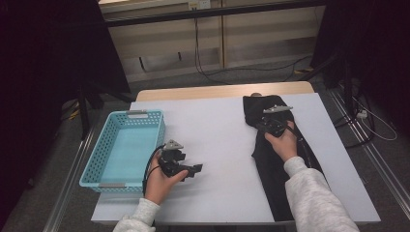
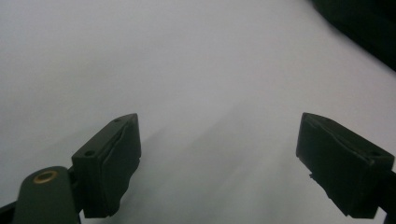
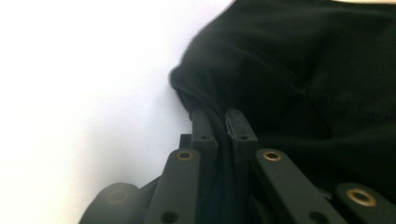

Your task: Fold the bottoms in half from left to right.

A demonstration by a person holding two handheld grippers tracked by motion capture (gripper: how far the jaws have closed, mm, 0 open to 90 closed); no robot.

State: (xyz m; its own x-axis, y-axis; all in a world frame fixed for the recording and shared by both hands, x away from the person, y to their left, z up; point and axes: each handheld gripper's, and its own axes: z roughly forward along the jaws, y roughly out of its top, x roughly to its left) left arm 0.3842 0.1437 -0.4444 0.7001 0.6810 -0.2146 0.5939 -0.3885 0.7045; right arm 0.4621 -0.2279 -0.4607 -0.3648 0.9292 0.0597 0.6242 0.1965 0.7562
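Note:
A long black garment [image 1: 271, 180] lies on the right side of the white table cover [image 1: 217, 121], running from the far edge toward the person. My right gripper [image 1: 263, 123] is over its far part and is shut on a pinched fold of the black cloth [image 3: 299, 60]; in the right gripper view the jaws [image 3: 218, 114] stand nearly together with fabric between them. My left gripper [image 1: 193, 170] rests low over the bare cover beside the basket, open, with nothing between its jaws [image 2: 219, 119]. A corner of the garment [image 2: 369, 28] shows at the top right of the left gripper view.
A light blue perforated basket [image 1: 126, 116] stands at the table's left edge with nothing in it. The wooden table edge [image 1: 217, 91] shows beyond the cover. Cables [image 1: 367, 116] trail on the floor to the right, and black drapes hang on both sides.

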